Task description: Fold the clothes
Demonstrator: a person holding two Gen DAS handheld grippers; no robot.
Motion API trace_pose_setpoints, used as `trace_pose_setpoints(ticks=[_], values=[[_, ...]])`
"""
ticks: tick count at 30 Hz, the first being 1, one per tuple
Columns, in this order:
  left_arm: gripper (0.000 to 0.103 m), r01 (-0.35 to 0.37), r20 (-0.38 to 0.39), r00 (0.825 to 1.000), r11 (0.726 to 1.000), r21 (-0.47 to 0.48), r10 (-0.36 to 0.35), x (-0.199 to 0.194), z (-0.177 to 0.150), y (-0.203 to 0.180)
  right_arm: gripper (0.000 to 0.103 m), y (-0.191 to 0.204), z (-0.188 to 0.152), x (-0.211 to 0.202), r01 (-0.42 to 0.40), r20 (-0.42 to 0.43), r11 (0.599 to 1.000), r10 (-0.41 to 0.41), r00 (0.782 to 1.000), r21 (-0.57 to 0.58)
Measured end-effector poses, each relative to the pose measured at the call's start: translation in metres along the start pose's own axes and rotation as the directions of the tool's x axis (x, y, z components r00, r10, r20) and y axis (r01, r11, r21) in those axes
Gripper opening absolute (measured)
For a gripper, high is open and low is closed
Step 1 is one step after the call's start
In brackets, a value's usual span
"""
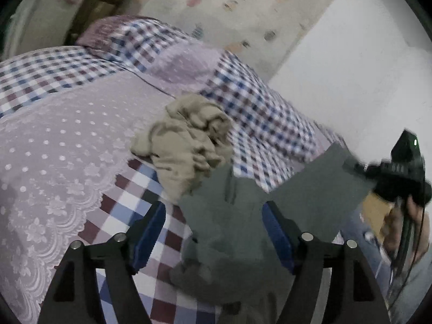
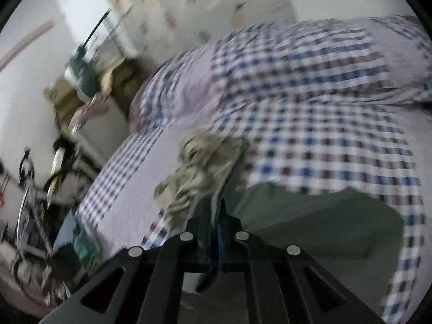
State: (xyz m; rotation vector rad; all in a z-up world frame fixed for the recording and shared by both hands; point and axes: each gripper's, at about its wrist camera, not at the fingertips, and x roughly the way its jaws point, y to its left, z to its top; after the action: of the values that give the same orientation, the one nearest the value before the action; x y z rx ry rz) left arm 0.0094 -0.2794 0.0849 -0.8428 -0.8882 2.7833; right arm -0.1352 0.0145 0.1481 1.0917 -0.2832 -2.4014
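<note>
Right wrist: jaws seemingly pinch the grey garment [image 2: 310, 216]; left jaws gape.

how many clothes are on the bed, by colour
grey garment: 1, an edge pinched in the right gripper
beige garment: 1, crumpled, untouched
total: 2
left gripper: open, grey cloth between its fingers

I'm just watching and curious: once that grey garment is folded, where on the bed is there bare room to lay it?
The widest free patch is the dotted lilac cover, bordered by its lace edge and the crumpled beige garment. The checked sheet beyond the grey garment also looks bare. It is crowded in the middle, where both garments meet, the left tool open there, the right tool shut on grey cloth.
</note>
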Motion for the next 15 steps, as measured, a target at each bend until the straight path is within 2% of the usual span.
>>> trace_pose_setpoints(ticks=[3, 6, 10, 12, 14, 15], values=[[0.077, 0.006, -0.058, 0.998, 0.993, 0.121, 0.001, 0.003, -0.007, -0.019, 0.001, -0.008, 0.009, -0.033, -0.005, 0.082, 0.999, 0.001, 0.997, 0.054], [0.078, -0.002, -0.087, 0.996, 0.967, 0.253, 0.025, 0.003, -0.018, -0.043, 0.001, 0.010, 0.021, -0.057, -0.020, 0.141, 0.999, 0.014, 0.990, 0.037], [0.078, -0.049, -0.087, 0.992, 0.911, 0.410, 0.092, 0.003, -0.038, -0.074, 0.001, 0.043, 0.034, -0.080, -0.043, 0.181, 0.999, 0.046, 0.982, -0.022], [0.078, -0.057, -0.084, 0.990, 0.873, 0.485, 0.111, 0.006, -0.049, -0.089, 0.001, 0.061, 0.038, -0.095, -0.049, 0.211, 0.997, 0.059, 0.976, -0.053], [0.078, -0.065, -0.101, 0.985, 0.841, 0.537, 0.140, 0.014, -0.058, -0.096, 0.001, 0.077, 0.044, -0.109, -0.047, 0.236, 0.996, 0.064, 0.970, -0.078], [0.078, -0.071, -0.106, 0.983, 0.835, 0.546, 0.153, 0.019, -0.061, -0.096, 0.001, 0.082, 0.046, -0.115, -0.047, 0.243, 0.995, 0.067, 0.968, -0.087]])
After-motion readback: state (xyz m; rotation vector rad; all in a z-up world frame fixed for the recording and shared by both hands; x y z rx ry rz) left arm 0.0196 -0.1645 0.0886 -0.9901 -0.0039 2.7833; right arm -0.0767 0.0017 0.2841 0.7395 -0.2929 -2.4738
